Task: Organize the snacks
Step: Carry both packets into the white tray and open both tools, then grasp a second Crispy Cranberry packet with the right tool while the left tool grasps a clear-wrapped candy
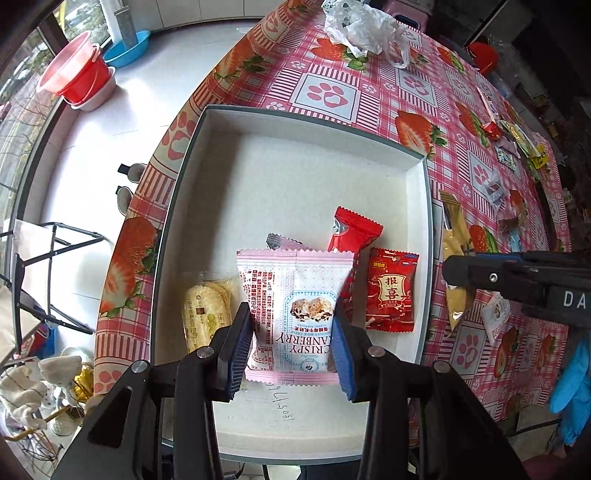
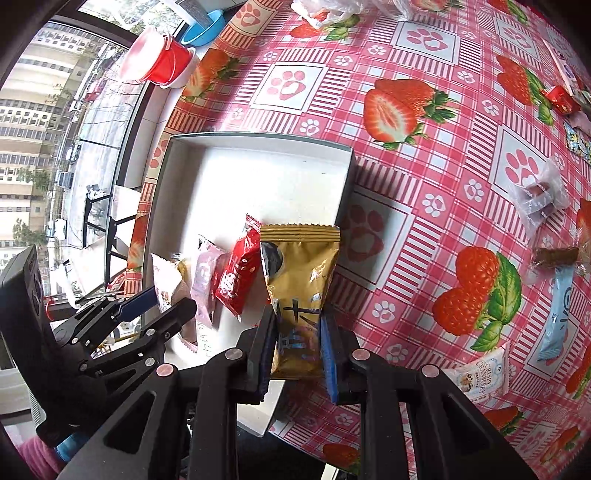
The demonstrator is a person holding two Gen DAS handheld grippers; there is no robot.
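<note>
A pink-and-white cranberry snack packet (image 1: 295, 314) is held clamped between the fingers of the left gripper (image 1: 291, 345), its long axis running away from the fingers and its far end hanging over the near part of the white box (image 1: 419, 236). Only a short drop separates packet from box floor, so release here is judged to be the left hand's coming move. Directly beneath and beside it lie a yellow biscuit pack (image 1: 203, 314) to the left, a square red packet (image 1: 392, 291) to the right and a long red wrapper (image 1: 352, 230) just beyond; these crowd the landing spot, while the far half of the box is bare.

The right gripper (image 2: 297, 347) is shut on a gold packet (image 2: 299, 291), held upright over the box's right wall, with the red wrapper touching or just beside it on the inner side; which cannot be told. The left hand is judged nearer to placing.

Farther out on the strawberry-print tabletop (image 2: 406, 192), more loose snacks (image 2: 537, 201) are scattered, well apart from the box, with a crumpled plastic bag (image 1: 364, 27) at the far edge
</note>
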